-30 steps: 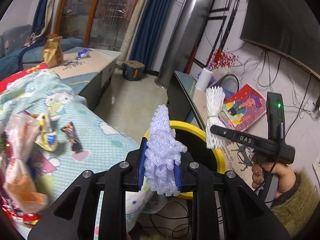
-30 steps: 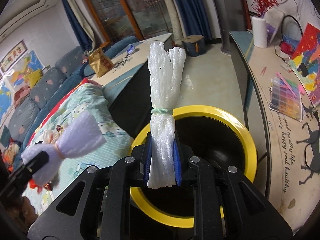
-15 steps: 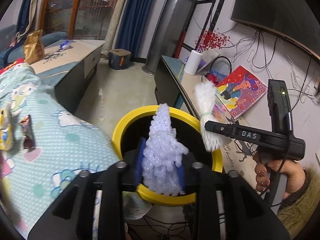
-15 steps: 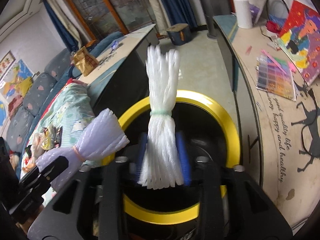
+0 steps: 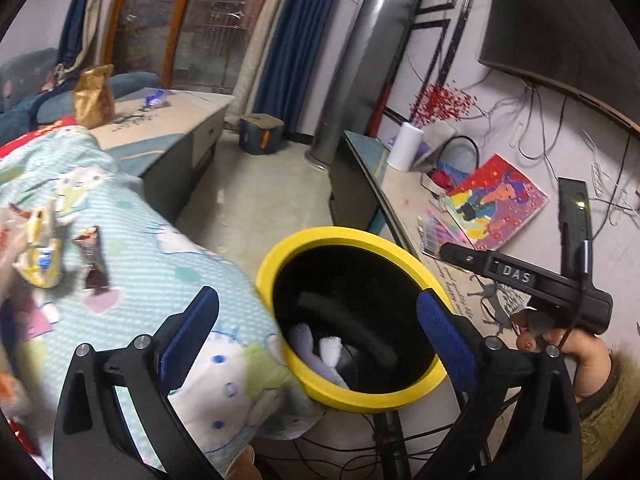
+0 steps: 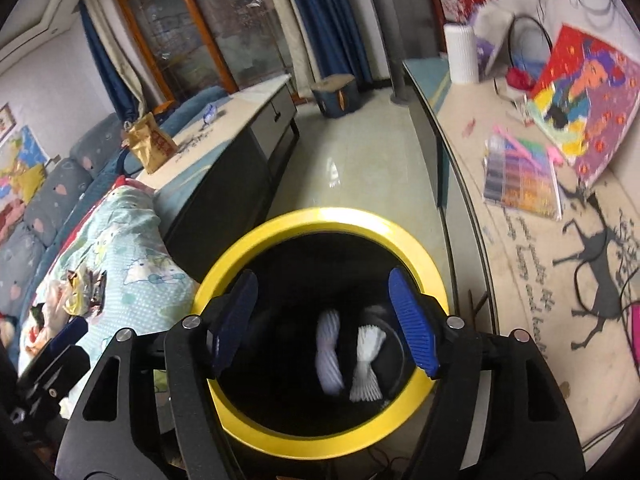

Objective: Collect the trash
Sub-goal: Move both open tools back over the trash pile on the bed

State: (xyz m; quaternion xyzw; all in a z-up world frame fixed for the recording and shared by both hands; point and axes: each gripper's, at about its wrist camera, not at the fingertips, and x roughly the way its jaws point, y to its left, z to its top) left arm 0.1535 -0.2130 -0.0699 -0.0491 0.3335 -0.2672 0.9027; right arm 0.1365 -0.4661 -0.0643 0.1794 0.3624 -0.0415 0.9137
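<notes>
A: We're in a living room: pale tiled floor point(image 6: 340, 168), blue curtains point(image 5: 296, 40), a low cabinet point(image 6: 240, 148) carrying a gold snack bag point(image 6: 150, 144), and a long sideboard point(image 6: 532, 264) along the right wall

B: And the bin point(image 6: 320, 216), black with a yellow rim, stands on the floor between the sideboard's edge and a cartoon-print blanket point(image 5: 168, 264)

A: Tools? The left gripper point(image 5: 316, 320) has its jaws opening, far apart, nothing between them. The right gripper point(image 6: 322, 320) is opening too, pads clear of everything, hanging over the bin's mouth

B: The trash is down inside: two white foam net bundles point(image 6: 348, 356) lying side by side on the bin's floor

A: From the left wrist view they're half hidden behind the yellow rim, and a dark curved shape in there I can't identify

B: Wrappers point(image 5: 60, 256) sit near the blanket's left edge, blurred. I make out two clearly; further left it smears into a pile I can't count

A: On the sideboard, one bright painting point(image 5: 496, 204) leans on the wall, one white roll point(image 6: 462, 54) near the far end

B: One hand point(image 5: 560, 344) showing, with a furry cuff cut off by the frame, gripping the right tool's handle
</notes>
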